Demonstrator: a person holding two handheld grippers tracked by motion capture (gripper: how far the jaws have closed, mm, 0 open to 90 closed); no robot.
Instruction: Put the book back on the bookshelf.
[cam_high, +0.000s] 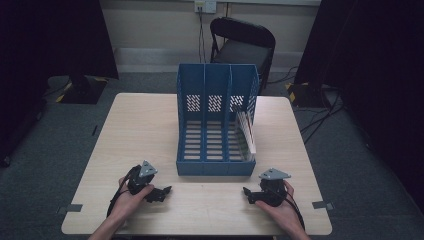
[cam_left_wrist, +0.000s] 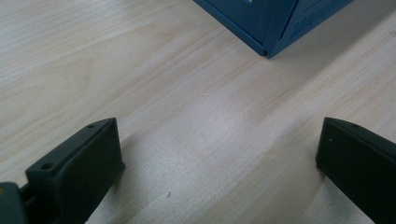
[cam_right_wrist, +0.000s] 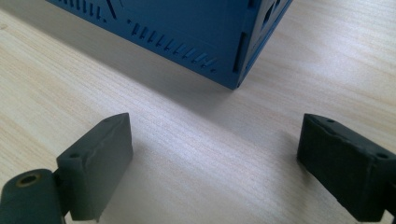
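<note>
Blue file rack (cam_high: 216, 120), white sheet (cam_high: 246, 131) inside

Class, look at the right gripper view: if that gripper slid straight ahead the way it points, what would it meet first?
Probably the blue file rack, near its front corner. The right gripper is open, with bare table between it and the rack.

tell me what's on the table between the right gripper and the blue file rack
Nothing: in the high view only bare table separates the right gripper from the blue file rack; the right gripper view shows bare wood too.
</note>
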